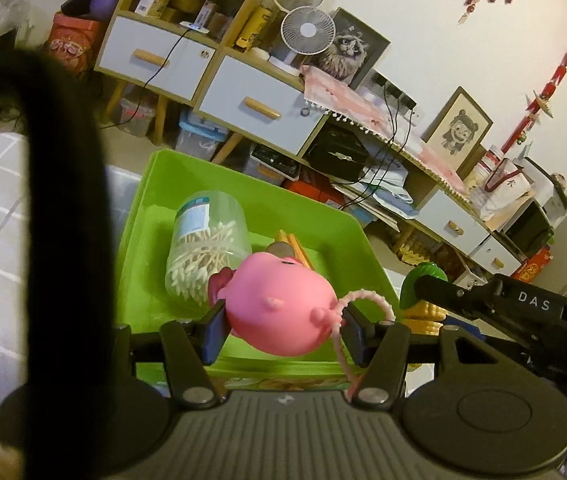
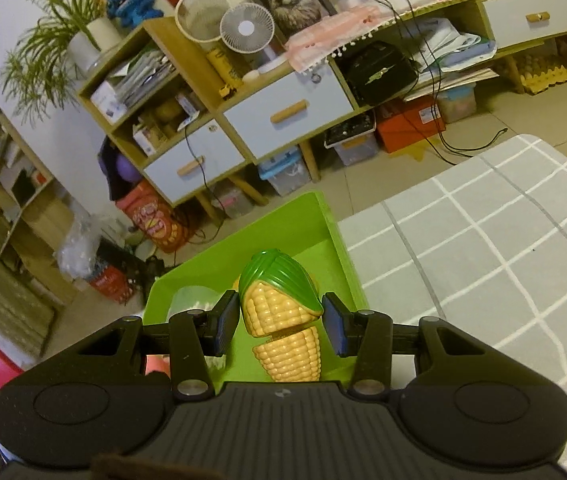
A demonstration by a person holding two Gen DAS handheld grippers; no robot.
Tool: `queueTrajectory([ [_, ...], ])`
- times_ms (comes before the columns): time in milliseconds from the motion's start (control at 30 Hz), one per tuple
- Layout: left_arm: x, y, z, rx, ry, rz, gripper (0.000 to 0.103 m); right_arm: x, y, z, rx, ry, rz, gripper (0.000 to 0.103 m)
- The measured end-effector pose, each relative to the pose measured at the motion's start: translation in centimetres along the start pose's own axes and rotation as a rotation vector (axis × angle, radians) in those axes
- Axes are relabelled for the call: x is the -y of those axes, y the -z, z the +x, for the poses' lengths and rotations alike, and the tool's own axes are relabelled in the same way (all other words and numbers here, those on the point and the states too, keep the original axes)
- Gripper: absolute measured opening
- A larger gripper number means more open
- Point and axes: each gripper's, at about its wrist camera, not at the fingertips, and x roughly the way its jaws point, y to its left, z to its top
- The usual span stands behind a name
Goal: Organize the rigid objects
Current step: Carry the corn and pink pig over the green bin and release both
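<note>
Over the green bin [image 1: 155, 216], left tongs [image 1: 283, 330] pinch a smooth, light pink pig toy [image 1: 283, 304] at its sides; right tongs [image 2: 281, 320] pinch a hard, light toy corn [image 2: 279, 312] at mid-body.

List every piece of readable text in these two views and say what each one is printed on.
"DAS": white letters on the black body of the right hand-held gripper, seen from the left wrist view.
Label on the cotton swab jar in the green bin: too blurred to read.
Red snack bag on the floor: print unreadable.

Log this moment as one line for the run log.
left gripper: holds pink pig | right gripper: holds toy corn | both over green bin
</note>
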Motion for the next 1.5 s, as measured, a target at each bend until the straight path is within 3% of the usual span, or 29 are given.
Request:
queueTrajectory([
  [333, 0.3, 0.6, 1.0, -0.018, -0.008, 0.0, 0.035, 0.8, 0.2, 0.4, 0.028, -0.011, 0.02, 0.051],
  [367, 0.4, 0.5, 1.0, -0.018, -0.012, 0.004, 0.035, 0.9, 0.2, 0.4, 0.031, -0.01, 0.023, 0.053],
  [400, 0.5, 0.5, 1.0, -0.016, -0.02, 0.007, 0.035, 1.0, 0.2, 0.3, 0.032, -0.013, 0.027, 0.06],
  [467, 0.7, 0.5, 0.8, -0.001, -0.036, 0.017, 0.042, 0.9, 0.2, 0.2, 0.042, -0.018, 0.037, 0.076],
  [633, 0.8, 0.3, 0.2, 0.021, -0.035, 0.02, 0.068, 0.4, 0.2, -0.2, 0.041, -0.021, -0.001, 0.084],
  [800, 1.1, 0.1, 0.0, -0.007, -0.04, 0.034, 0.08, 0.0, 0.2, -1.0, 0.039, -0.009, -0.038, 0.092],
  [1000, 1.9, 0.3, -1.1, -0.011, -0.075, 0.08, 0.084, 0.0, 0.0, -2.3, 0.047, 0.011, -0.059, 0.099],
  [1500, 2.4, 1.7, -4.7, -0.046, -0.177, 0.255, 0.084, 0.2, 1.1, -5.5, 0.009, 0.092, -0.172, 0.1],
])
